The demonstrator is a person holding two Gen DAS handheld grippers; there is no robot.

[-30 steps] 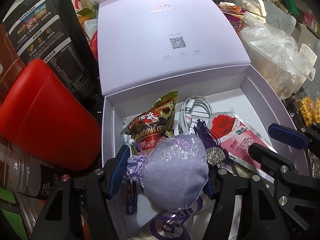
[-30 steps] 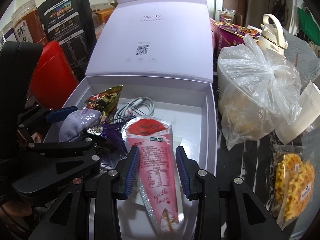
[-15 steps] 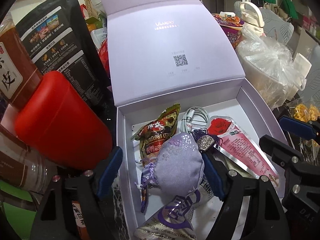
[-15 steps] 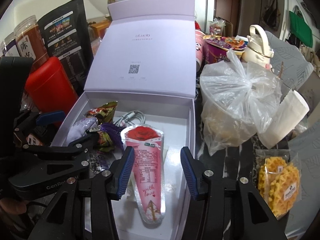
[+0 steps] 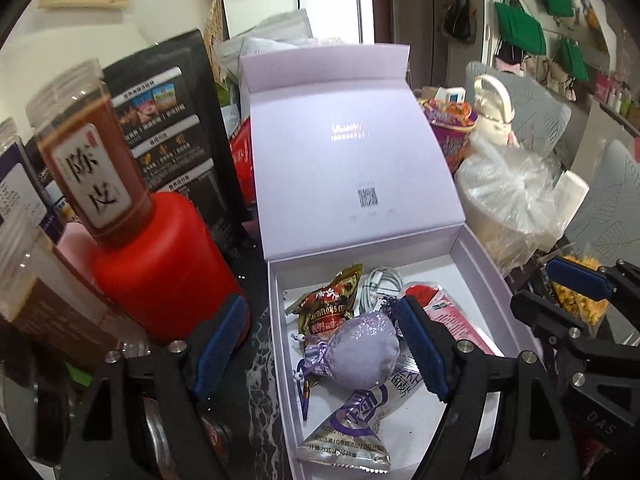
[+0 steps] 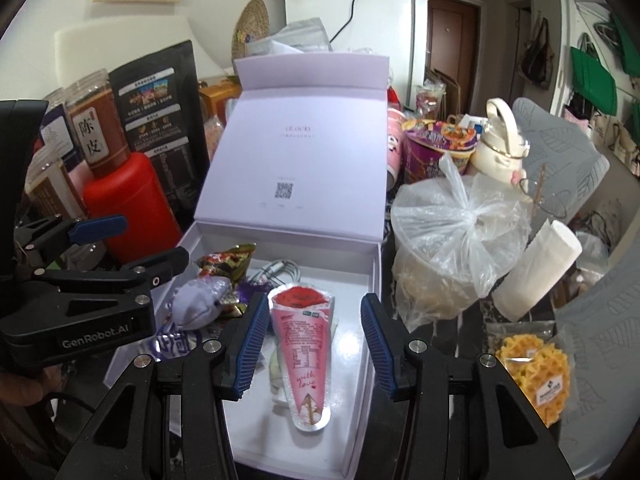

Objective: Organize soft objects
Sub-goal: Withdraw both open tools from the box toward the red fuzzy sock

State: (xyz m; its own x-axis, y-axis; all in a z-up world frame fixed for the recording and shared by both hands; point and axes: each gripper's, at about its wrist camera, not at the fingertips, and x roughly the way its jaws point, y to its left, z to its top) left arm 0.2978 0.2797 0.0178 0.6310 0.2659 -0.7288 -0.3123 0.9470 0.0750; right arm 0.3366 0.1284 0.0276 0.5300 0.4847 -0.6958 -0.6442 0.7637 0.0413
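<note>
Left tool (image 5: 320,340): jaws apart, nothing clamped, above the box's left wall. Right tool (image 6: 314,344): jaws apart, nothing clamped, above the box. Purple pouch (image 5: 362,354) lies in the lilac box (image 5: 494,280), on a silver-purple packet (image 5: 352,424). Pink cone packet (image 6: 304,344) lies flat on the box floor, just right of the pouch. Further in: snack bag (image 5: 332,304) and white cable (image 5: 382,284) near the hinged lid (image 5: 340,160). Red canister (image 5: 160,264) stands left of the box on the desk; tied plastic bag (image 6: 456,248) to its right.

lid print (image 5: 347,128) blurred; jar (image 5: 16,280) cut off left.
</note>
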